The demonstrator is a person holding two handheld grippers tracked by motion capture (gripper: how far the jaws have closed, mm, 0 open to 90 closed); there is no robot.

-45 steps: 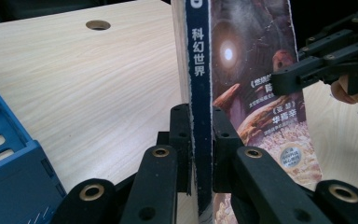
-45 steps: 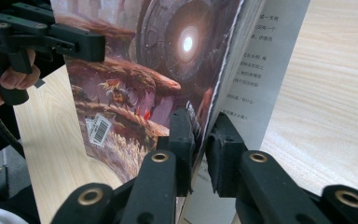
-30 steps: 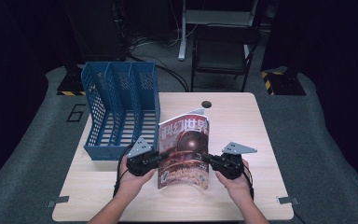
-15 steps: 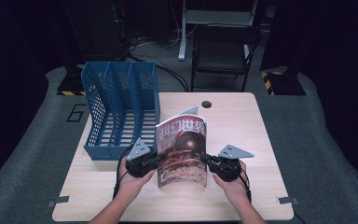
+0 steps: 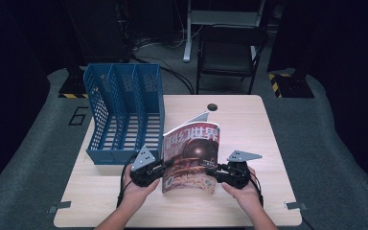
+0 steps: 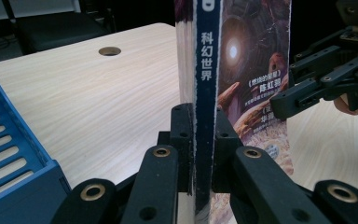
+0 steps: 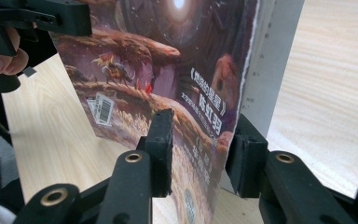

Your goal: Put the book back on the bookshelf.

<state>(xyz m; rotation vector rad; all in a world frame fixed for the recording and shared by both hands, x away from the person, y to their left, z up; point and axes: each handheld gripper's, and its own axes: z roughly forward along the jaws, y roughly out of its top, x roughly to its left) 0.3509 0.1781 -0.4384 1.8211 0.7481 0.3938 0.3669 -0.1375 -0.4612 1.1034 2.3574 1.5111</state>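
A magazine [image 5: 191,153] with a reddish sci-fi cover stands upright on the wooden table [image 5: 254,129], slightly bowed. My left gripper [image 5: 165,167] is shut on its blue spine [image 6: 208,70] low down, with the jaws [image 6: 200,135] pressed on both sides. My right gripper [image 5: 213,171] sits at the magazine's free edge [image 7: 168,70]. Its jaws [image 7: 200,149] have just been opening and now stand apart around that edge, with a gap on the cover side. The right gripper [image 6: 317,84] shows beyond the cover in the left gripper view, and the left gripper [image 7: 51,18] shows in the right gripper view.
A blue mesh file rack [image 5: 124,115] with three slots stands at the table's left, just behind my left gripper; its corner [image 6: 9,158] is close by. A cable hole [image 5: 212,106] lies at the far edge. A dark chair [image 5: 230,52] stands behind the table.
The right gripper's jaws have parted from the magazine's free edge. The magazine stays upright in the left gripper, and both hands have hardly moved.
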